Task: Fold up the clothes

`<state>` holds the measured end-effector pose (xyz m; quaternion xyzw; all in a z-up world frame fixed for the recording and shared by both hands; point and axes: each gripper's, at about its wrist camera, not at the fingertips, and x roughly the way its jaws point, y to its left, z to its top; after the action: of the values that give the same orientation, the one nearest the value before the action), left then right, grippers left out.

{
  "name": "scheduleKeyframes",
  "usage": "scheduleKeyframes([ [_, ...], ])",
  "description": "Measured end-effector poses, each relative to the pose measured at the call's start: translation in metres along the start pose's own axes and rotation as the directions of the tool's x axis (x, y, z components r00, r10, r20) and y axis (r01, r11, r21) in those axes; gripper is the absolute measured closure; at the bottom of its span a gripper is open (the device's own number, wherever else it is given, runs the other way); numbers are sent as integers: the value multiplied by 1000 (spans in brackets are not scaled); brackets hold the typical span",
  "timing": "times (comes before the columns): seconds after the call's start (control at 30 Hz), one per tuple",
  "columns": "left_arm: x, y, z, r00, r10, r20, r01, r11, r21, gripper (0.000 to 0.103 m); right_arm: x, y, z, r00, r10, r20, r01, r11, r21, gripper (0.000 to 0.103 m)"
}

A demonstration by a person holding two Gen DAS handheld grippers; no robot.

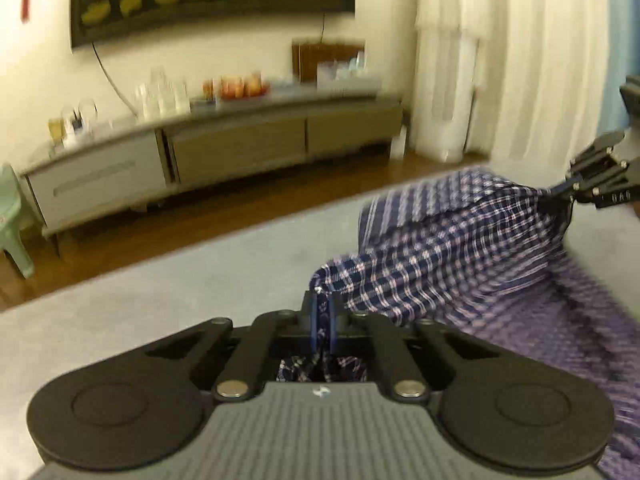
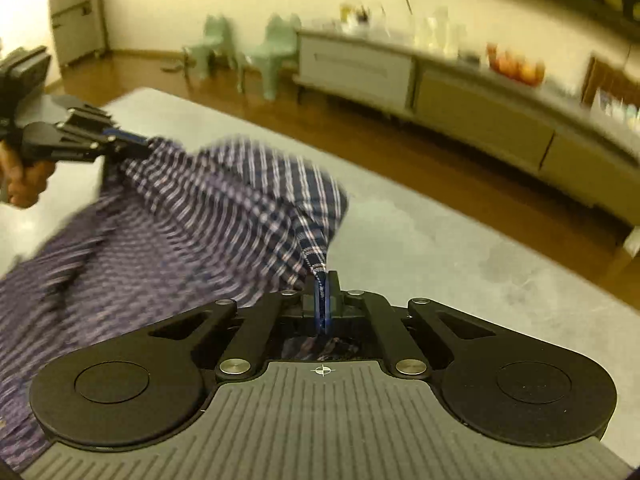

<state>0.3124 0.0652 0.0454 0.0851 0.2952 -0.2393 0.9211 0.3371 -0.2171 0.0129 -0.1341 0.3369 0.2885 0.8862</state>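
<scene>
We held the checked shirt lifted above the grey table, the left gripper and right gripper each clamped tight on an edge. It looked light, limp, best pinched at corners. We read no labels clearly.
</scene>
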Motion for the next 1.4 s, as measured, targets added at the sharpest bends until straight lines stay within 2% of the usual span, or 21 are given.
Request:
scheduleKeyframes([
  [0.1,-88,-18,-27,998,-25,61,27,999,-29,98,-74,50,-26,998,25,56,-21,997,-76,103],
  [0.2,-156,-37,-79,997,-74,1,74,993,-88,97,-133,104,-75,998,65,20,-63,990,-123,103],
  [0.27,-187,-49,-122,996,-51,-80,40,991,-127,90,-151,140,-120,996,67,-51,-74,987,-145,103],
  [0.33,-207,-55,-149,991,-82,-107,57,974,-220,85,-155,160,-154,992,52,-116,-66,991,-116,95],
  [0.37,-209,-58,-150,991,-97,-91,70,963,-260,85,-154,169,-169,988,48,-144,-61,994,-90,89],
  [0.43,-212,-63,-152,991,-124,-58,97,936,-338,76,-153,176,-174,991,56,-125,-55,998,13,80],
  [0.47,-214,-66,-153,990,-136,-40,111,920,-376,67,-151,172,-171,992,79,-96,-70,993,92,68],
  [0.5,-216,-68,-155,989,-148,-22,126,902,-413,65,-149,167,-167,993,100,-63,-88,981,172,61],
  [0.6,-201,-80,-151,984,-177,15,161,856,-490,62,-133,150,-152,987,153,46,-158,902,402,53],
  [0.67,-180,-87,-145,985,-170,3,146,836,-529,62,-113,129,-145,984,145,106,-179,797,576,49],
  [0.77,-152,-78,-149,990,-138,-18,97,781,-617,58,-78,95,-144,988,108,113,-156,646,747,49],
  [0.83,-133,-72,-153,992,-118,-33,66,739,-671,55,-64,82,-148,990,83,111,-138,593,793,49],
  [0.9,-121,-63,-155,994,-112,-11,71,705,-705,55,-49,69,-153,993,58,106,-120,539,834,49],
  [0.97,-113,-55,-158,994,-109,15,85,685,-724,55,-35,56,-157,994,34,99,-103,481,871,49],
  [1.0,-110,-53,-160,994,-103,27,90,673,-734,55,-31,54,-158,993,31,112,-113,471,875,50],
  [1.07,-108,-49,-163,994,-91,52,99,657,-747,55,-25,51,-158,991,26,131,-128,460,879,50],
  [1.13,-110,-49,-165,994,-78,72,106,660,-744,57,-21,50,-154,990,25,138,-134,471,872,60],
  [1.17,-110,-48,-165,995,-75,73,104,669,-736,60,-19,50,-152,990,27,139,-134,484,865,85],
  [1.2,-111,-49,-164,995,-75,73,104,677,-728,63,-19,52,-149,990,25,139,-133,501,855,97],
  [1.27,-114,-48,-161,991,-87,97,130,685,-717,98,-23,57,-143,990,6,139,-121,538,835,98],
  [1.4,-126,-47,-157,984,-87,153,171,682,-711,103,-59,68,-131,983,-23,179,-135,571,810,101],
])
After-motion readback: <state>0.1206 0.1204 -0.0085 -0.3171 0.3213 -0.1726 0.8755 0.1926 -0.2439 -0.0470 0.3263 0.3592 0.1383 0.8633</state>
